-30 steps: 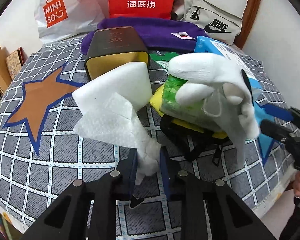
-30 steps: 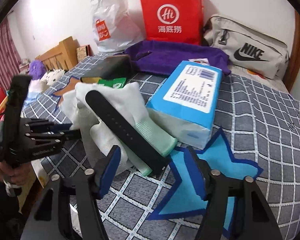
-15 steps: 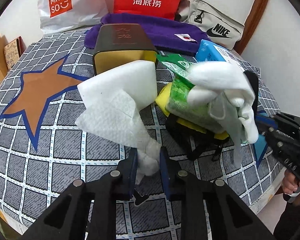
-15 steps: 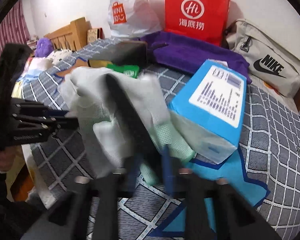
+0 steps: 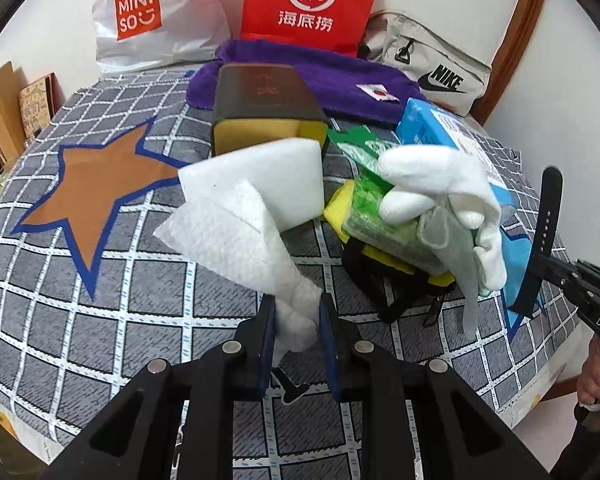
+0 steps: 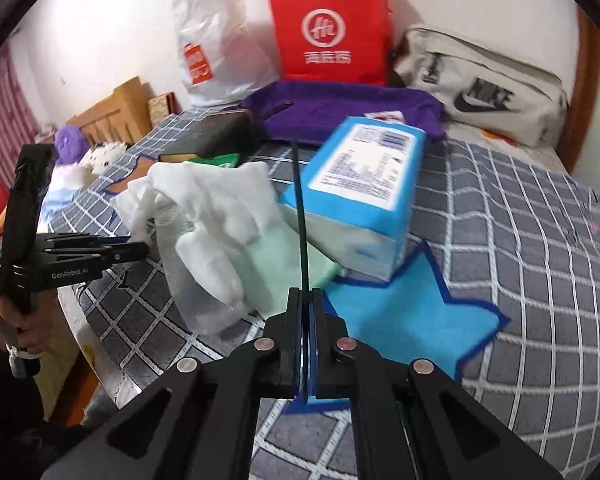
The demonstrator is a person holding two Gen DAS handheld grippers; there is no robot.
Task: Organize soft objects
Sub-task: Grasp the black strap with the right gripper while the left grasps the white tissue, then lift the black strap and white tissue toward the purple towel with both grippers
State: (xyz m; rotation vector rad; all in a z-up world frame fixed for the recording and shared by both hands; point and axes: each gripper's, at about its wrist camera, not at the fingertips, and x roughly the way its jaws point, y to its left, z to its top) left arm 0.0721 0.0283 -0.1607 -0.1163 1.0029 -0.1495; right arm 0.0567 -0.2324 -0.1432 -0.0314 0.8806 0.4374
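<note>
In the left wrist view, the left gripper is pinching a white tissue at lower centre, fanning toward mid-frame. In the right wrist view, the right gripper is clamping a black strap rising edge-on at centre, white gloves lying left of it.

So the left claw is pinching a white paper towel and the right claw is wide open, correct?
Not quite. The right claw is shut on a black strap, as the right wrist view shows. The left claw does pinch the white paper towel.
</note>
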